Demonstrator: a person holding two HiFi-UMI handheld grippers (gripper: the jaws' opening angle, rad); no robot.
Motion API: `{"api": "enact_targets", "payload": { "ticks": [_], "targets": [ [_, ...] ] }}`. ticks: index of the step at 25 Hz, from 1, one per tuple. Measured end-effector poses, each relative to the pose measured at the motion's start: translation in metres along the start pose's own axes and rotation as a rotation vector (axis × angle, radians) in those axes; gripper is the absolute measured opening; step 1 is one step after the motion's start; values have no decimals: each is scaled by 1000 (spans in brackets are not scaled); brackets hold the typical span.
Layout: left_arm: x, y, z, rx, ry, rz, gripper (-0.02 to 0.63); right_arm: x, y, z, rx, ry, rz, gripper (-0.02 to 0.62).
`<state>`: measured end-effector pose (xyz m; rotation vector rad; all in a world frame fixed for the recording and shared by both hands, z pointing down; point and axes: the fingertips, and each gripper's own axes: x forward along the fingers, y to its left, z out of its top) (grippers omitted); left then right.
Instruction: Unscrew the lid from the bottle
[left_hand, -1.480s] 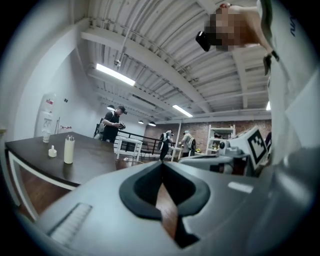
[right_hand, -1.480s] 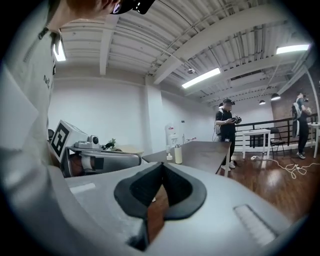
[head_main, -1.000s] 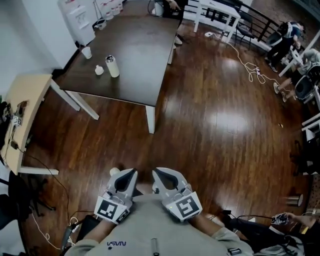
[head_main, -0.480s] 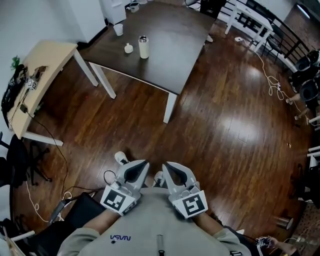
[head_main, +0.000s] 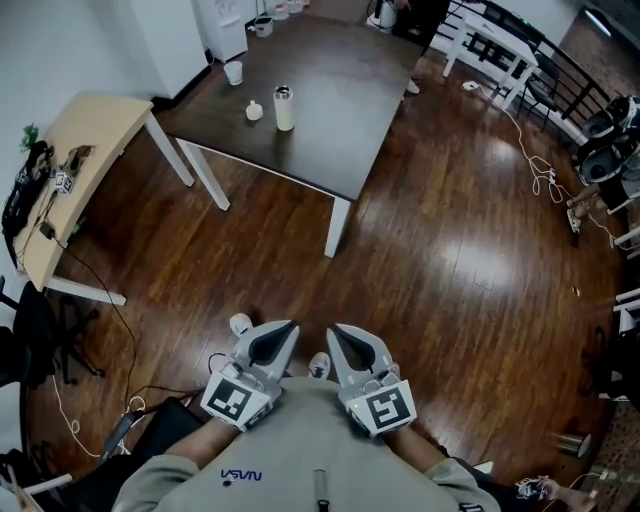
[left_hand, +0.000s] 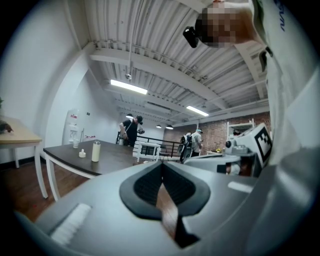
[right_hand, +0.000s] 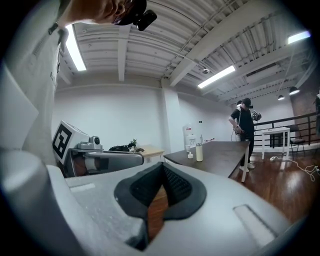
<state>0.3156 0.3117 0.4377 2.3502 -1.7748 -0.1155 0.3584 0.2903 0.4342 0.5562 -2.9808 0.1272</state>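
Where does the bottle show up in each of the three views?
Head view: bottle upper centre-left, on the dark table.
Left gripper view: bottle left of centre, mid-height.
Right gripper view: bottle right of centre, mid-height.
Shared landmark: the dark table it stands on.

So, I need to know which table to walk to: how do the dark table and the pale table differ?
The dark table is near-black and the larger; the pale table is light wood and smaller. The dark table holds the bottle and a cup; the pale table holds dark clutter at one end. Both stand on white legs on the wood floor.
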Motion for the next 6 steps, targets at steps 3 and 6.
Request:
{"api": "enact_targets", "payload": {
  "ticks": [3,6],
  "targets": [
    [3,2,0,6,5,-5,2,2,-3,0,11,1,-9,-3],
    [5,4,1,10,8,-9,3,4,-7,0,12,3,-16,-3]
  ]
}}
